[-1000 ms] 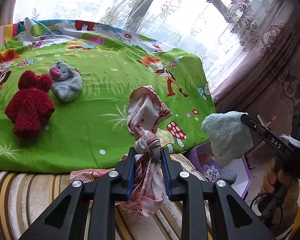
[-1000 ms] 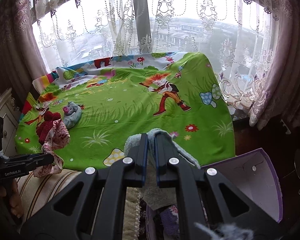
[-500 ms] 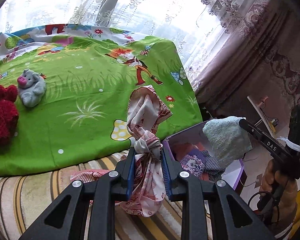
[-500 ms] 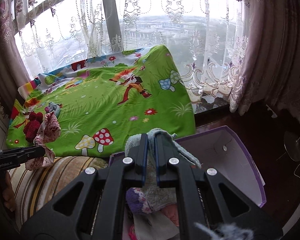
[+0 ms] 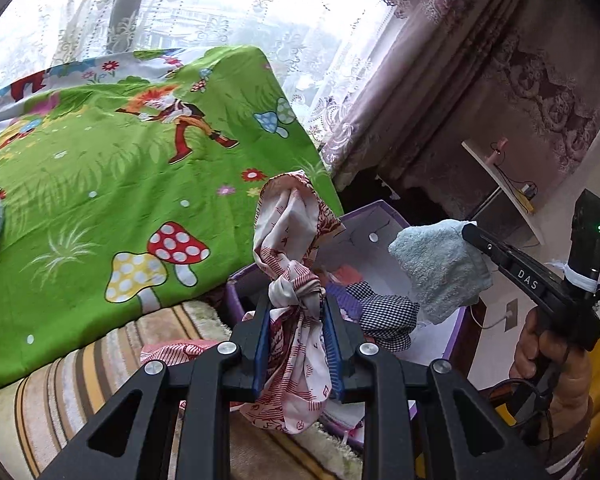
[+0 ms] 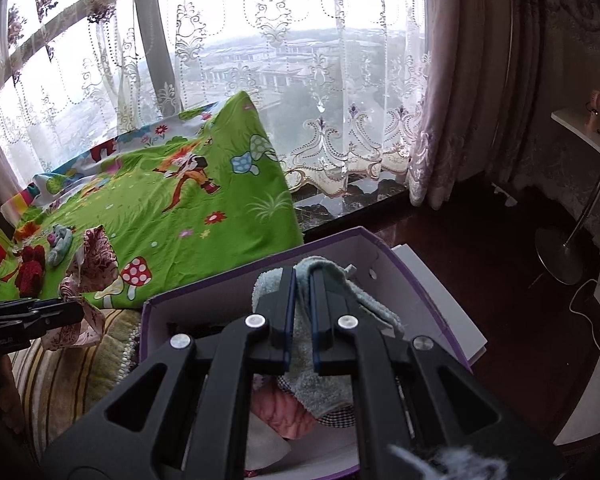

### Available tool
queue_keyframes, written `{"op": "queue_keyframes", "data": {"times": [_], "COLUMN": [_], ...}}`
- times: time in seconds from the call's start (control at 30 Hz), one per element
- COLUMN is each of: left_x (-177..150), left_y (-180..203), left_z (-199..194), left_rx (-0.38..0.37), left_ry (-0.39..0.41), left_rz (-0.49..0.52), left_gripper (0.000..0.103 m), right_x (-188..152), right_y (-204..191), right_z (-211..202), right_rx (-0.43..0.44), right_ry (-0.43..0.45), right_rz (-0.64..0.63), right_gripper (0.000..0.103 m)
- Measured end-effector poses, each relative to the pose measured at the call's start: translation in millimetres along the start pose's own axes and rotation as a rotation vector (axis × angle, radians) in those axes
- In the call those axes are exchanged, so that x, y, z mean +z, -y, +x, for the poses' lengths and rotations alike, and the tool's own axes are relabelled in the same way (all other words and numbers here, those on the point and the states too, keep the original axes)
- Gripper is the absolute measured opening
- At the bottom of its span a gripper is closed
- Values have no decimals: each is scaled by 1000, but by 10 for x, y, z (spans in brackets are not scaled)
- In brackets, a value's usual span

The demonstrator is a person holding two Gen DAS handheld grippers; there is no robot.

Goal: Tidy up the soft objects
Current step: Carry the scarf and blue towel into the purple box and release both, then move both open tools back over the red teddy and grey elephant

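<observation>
My left hand-held gripper (image 5: 296,312) is clamped on a knotted red-and-white patterned cloth (image 5: 292,240), which stands up above the fingers and hangs below them at the near edge of the purple box (image 6: 400,248). My right hand-held gripper (image 6: 300,280) is pinched tight on a pale blue towel (image 5: 440,264), held over the box's open top, where checked and pink fabrics lie. Beside the box, the green cartoon bedsheet (image 5: 100,176) carries a red knitted toy (image 6: 30,272) and a grey plush (image 6: 60,240).

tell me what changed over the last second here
Both tools swung from the green blanket toward the purple box; the right tool now holds the blue towel over it. Unchanged: the left tool grips the knotted red-patterned cloth; the toys stay on the blanket.
</observation>
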State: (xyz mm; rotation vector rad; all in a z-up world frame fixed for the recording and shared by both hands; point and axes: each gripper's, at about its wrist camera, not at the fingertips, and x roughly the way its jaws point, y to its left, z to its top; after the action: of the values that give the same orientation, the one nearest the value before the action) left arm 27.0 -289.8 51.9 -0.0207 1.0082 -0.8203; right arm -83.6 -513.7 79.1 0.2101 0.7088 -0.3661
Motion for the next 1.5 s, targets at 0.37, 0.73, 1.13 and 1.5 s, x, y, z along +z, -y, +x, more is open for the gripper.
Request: {"op": "queue_keyframes", "data": {"times": [0.37, 0.73, 1.13, 1.5], "left_x": [158, 198, 191, 302], "left_y": [472, 404, 623, 945], "left_z": [486, 586, 641, 1023], "left_rx": [-40, -14, -61, -142], "left_ry": [-80, -86, -95, -131], "left_rz": [86, 43, 81, 95], "left_gripper": [25, 25, 25, 30], "right_x": [-64, -310, -770, -729], "right_y": [370, -272, -96, 363], "right_z": [122, -334, 44, 129], "right_rx": [-79, 206, -32, -280], "right_ry": [-18, -49, -199, -201], "right_rz": [48, -94, -89, 13], "right_gripper": [9, 9, 58, 75]}}
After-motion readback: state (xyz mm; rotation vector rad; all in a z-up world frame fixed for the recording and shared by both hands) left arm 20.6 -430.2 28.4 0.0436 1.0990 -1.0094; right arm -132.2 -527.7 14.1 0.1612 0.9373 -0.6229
